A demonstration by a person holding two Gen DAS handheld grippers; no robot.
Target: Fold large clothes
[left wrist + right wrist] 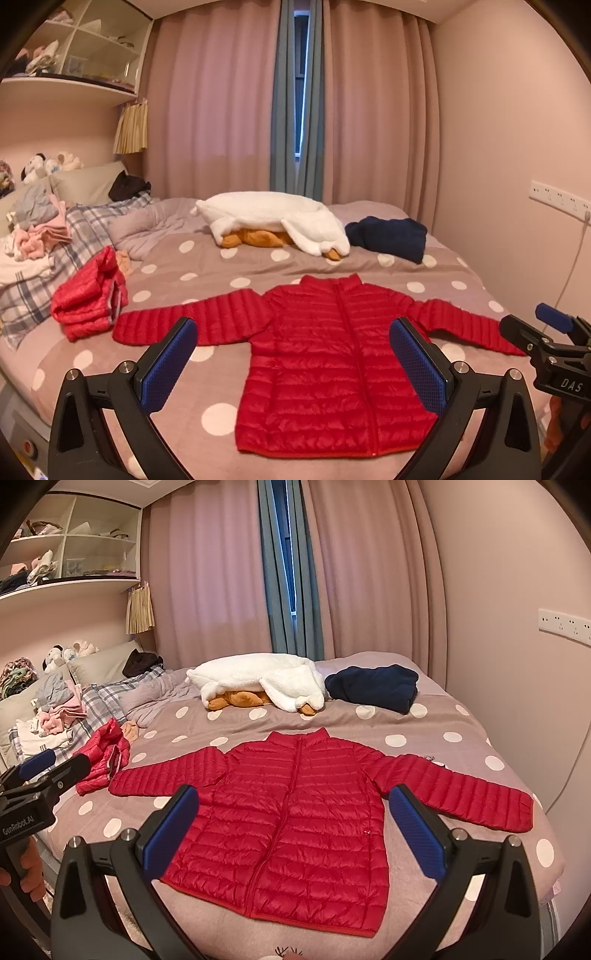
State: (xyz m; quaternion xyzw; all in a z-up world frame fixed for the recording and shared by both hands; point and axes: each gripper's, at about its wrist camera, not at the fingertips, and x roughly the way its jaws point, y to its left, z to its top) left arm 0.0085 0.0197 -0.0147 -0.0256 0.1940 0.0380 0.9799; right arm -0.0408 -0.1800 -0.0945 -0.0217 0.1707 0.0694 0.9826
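I hold the left gripper [293, 363] and right gripper [293, 832], both wide open and empty, above the bed's [236, 258] near edge, where the red puffer jacket [325, 354] lies flat, zipped, sleeves spread, ready for folding.

Left wrist view: looks from the foot of the bed [258, 266] toward the curtains [369, 110], slightly left of centre.
Right wrist view: same direction, slightly to the right.
Nearness: both hover near the bed's front edge.
Shared: red jacket [332, 350] at lower centre, curtains at top.
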